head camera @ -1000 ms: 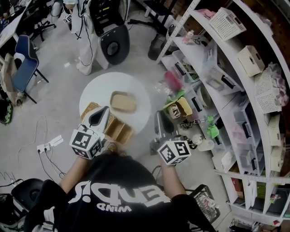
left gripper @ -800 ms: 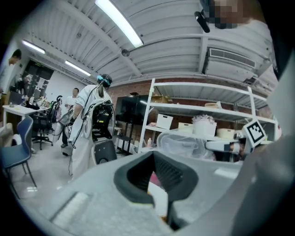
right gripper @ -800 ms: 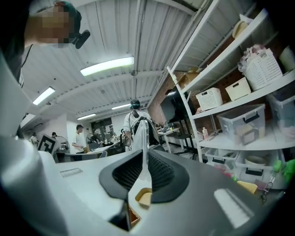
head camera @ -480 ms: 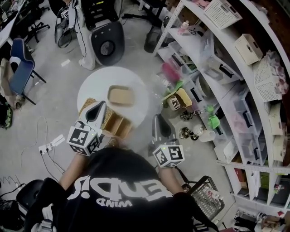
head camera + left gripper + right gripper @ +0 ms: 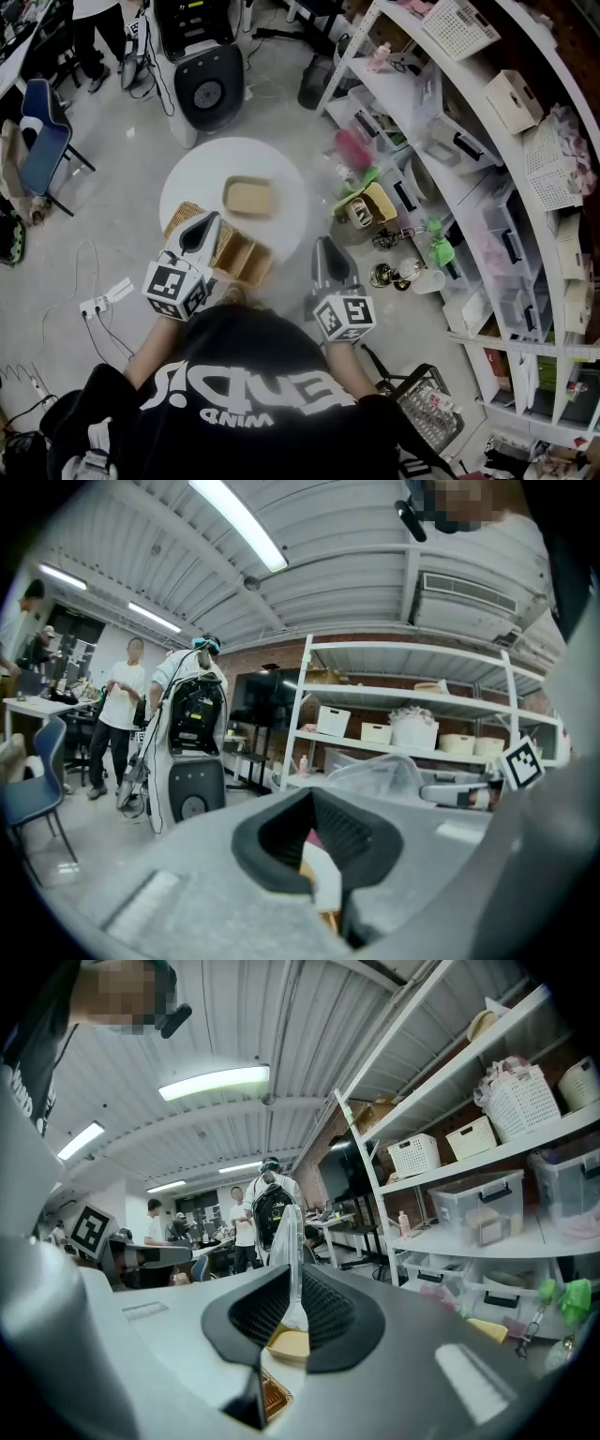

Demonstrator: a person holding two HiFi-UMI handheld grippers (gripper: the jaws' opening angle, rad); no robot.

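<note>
Still — left gripper [image 5: 208, 222] | right gripper [image 5: 322, 247] | both closed | table [image 5: 199, 176] unmoved

Open room, left side
Bare table [image 5: 190, 180] left of the tray [image 5: 249, 197] and basket [image 5: 240, 260]; packed shelves [image 5: 410, 98] block the right.

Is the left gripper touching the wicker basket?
Apart. In the left gripper view the left gripper points out across the room, no wicker basket at its jaws.

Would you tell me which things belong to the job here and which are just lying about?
Job in hand: left gripper, right gripper, wooden divider box, tan tray, round white table.
Lying about: blue chair, white basket, power strip.
</note>
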